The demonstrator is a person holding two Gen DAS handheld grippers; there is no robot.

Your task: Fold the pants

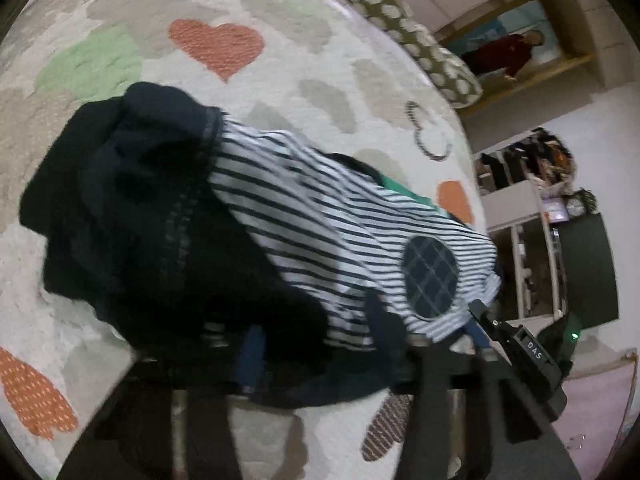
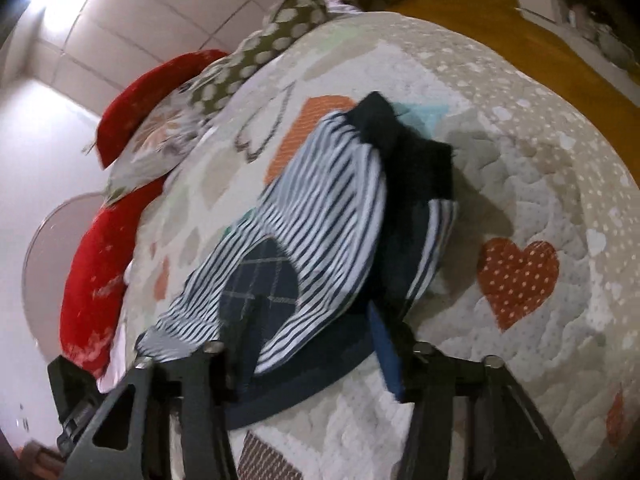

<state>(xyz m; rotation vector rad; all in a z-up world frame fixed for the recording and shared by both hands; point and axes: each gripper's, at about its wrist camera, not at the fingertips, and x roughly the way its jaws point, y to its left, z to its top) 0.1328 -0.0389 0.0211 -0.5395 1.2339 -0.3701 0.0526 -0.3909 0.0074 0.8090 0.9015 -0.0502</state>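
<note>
The pants (image 1: 304, 216) are white with dark stripes, navy cuffs and waistband, and a checked navy knee patch (image 1: 430, 276). They lie bunched on a heart-patterned quilt (image 1: 280, 60). My left gripper (image 1: 320, 356) has its jaws on either side of the dark waistband fabric, which drapes over both fingers. In the right wrist view the pants (image 2: 332, 200) stretch away from my right gripper (image 2: 316, 344). Its blue-padded fingers (image 2: 386, 352) stand apart with the navy waistband and the patch (image 2: 260, 280) between them. The right gripper's body (image 1: 532, 360) shows in the left wrist view.
Red cushions (image 2: 100, 280) and a polka-dot pillow (image 2: 256, 52) lie at the head of the bed. The polka-dot pillow (image 1: 416, 36) also shows in the left wrist view, with shelves and cupboards (image 1: 552, 216) past the bed's edge. Wooden floor (image 2: 540, 48) lies beyond the quilt.
</note>
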